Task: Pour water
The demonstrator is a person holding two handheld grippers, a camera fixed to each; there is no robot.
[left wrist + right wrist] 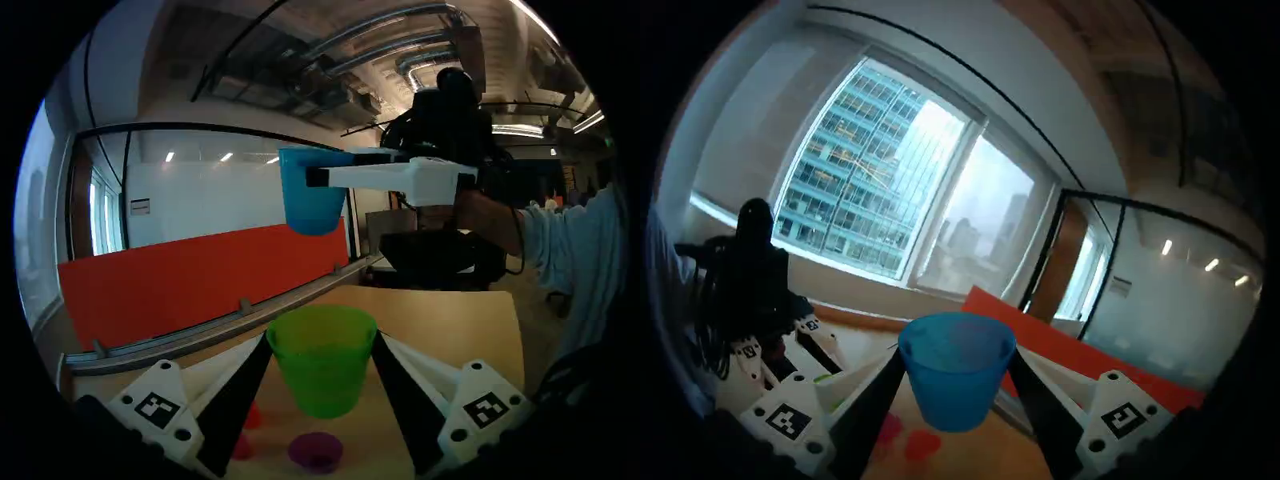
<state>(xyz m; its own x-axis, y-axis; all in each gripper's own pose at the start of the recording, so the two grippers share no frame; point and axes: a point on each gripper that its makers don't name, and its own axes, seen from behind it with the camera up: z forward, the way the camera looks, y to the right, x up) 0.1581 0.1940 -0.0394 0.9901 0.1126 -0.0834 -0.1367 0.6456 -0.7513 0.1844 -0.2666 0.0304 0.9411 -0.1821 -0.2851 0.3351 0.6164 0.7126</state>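
A green plastic cup [322, 364] stands upright between the fingers of my left gripper [320, 344], which is shut on it above the wooden table [456, 320]. Higher up and farther off, a blue cup [310, 192] hangs upright in my right gripper [324, 176], held by a hand in a light sleeve [576, 232]. In the right gripper view the blue cup [956, 380] sits clamped between the fingers of my right gripper [956, 360]. My left gripper [792, 352] is low on the left there, with a sliver of the green cup [825, 382]. I cannot tell whether either cup holds water.
A small purple cup [316, 452] and red pieces [252, 416] lie on the table below the green cup. An orange partition [200, 276] with a metal rail borders the table's far side. Large windows [880, 208] and a glass wall [1168, 304] lie beyond.
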